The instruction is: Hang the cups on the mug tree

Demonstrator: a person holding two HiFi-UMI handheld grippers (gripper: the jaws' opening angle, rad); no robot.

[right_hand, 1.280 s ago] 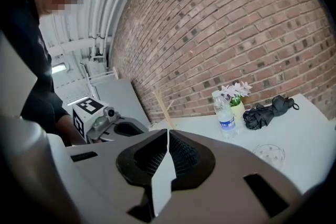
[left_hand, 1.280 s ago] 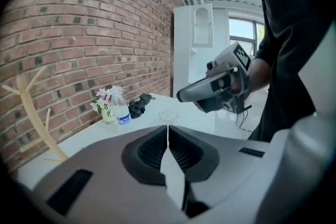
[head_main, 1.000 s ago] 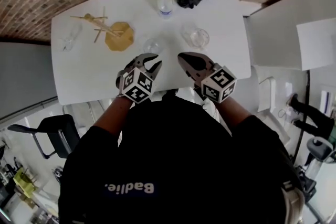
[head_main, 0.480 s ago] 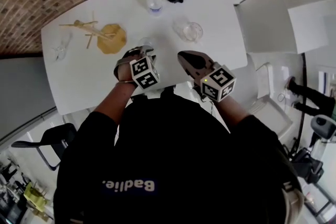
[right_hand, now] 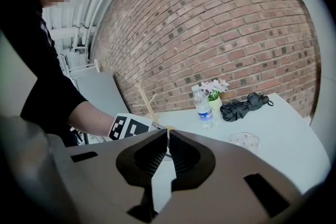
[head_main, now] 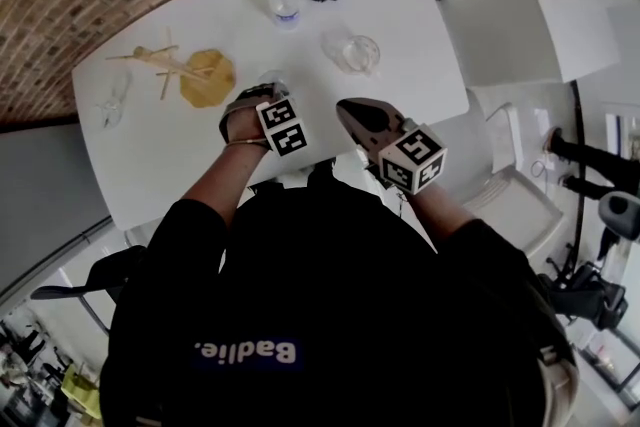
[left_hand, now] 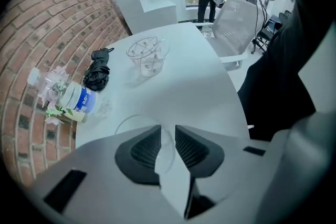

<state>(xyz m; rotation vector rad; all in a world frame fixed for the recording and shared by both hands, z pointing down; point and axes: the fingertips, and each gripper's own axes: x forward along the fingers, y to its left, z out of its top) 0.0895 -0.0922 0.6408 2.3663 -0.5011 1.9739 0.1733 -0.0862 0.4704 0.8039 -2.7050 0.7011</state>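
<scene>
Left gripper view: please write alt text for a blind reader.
The left gripper is closing its jaws over the wall of a clear glass cup on a white table. Beyond are a second glass cup, a black folded umbrella and a plastic bottle.

The left claw [left_hand: 168,132] has moved forward, now closing over the rim of the glass cup [left_hand: 134,124].

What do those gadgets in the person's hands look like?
The left tongs and right tongs: greyish shells, black ribbed pads, each with a cube of black-and-white square markers. Black sleeves. The left jaws are closing, a glass cup's wall between them.
</scene>
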